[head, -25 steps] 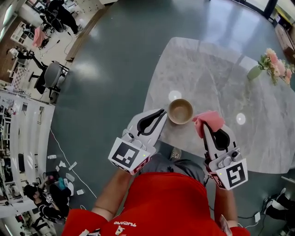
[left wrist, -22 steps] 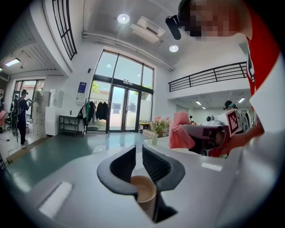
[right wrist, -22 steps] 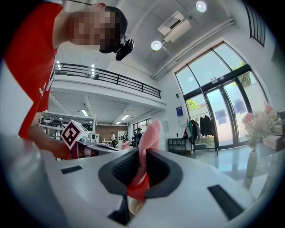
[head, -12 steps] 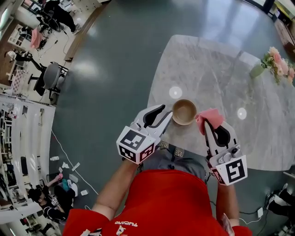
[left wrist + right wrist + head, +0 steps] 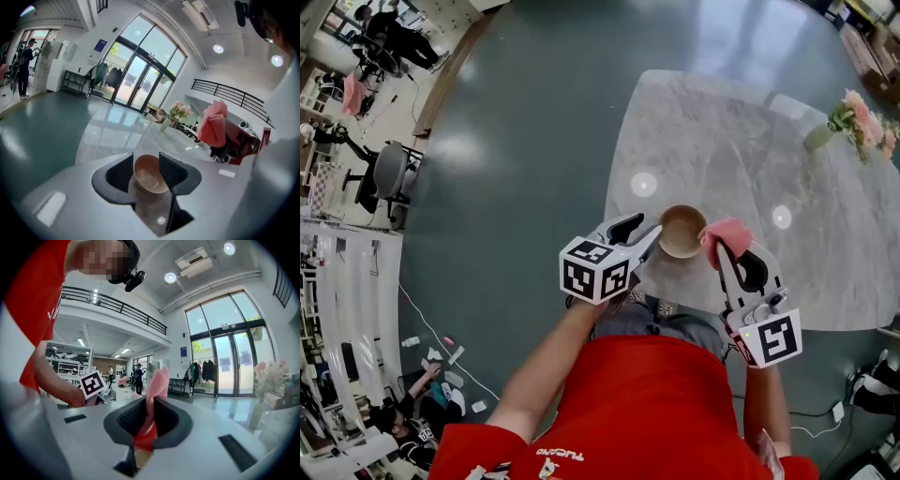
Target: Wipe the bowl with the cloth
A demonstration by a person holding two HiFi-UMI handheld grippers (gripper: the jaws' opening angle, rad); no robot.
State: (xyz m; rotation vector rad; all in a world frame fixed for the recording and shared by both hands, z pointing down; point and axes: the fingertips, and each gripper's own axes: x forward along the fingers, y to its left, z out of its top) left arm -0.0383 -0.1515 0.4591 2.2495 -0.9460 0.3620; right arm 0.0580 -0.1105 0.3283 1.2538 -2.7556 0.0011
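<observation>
A small tan bowl [image 5: 682,231] stands near the front edge of the grey marble table [image 5: 741,141]. My left gripper [image 5: 645,232] reaches it from the left. Its jaws are opening, and in the left gripper view the bowl [image 5: 149,176] shows in the gap of the left gripper [image 5: 145,165], with the pads apparently not pressing it. My right gripper [image 5: 724,249] is just right of the bowl, shut on a pink cloth [image 5: 727,233] that stands up out of its tips. The cloth [image 5: 157,383] fills the closed right gripper [image 5: 149,417]. It also hangs as a pink cloth [image 5: 213,125] beyond the bowl.
A vase of pink flowers [image 5: 855,120] stands at the table's far right. The table edge runs just in front of my body. Glossy green floor lies to the left, with office chairs [image 5: 384,173] and people far off at the upper left.
The left gripper has slid right and up to the bowl's left rim, and its jaws have spread from shut to open. The right gripper still holds the cloth beside the bowl.
</observation>
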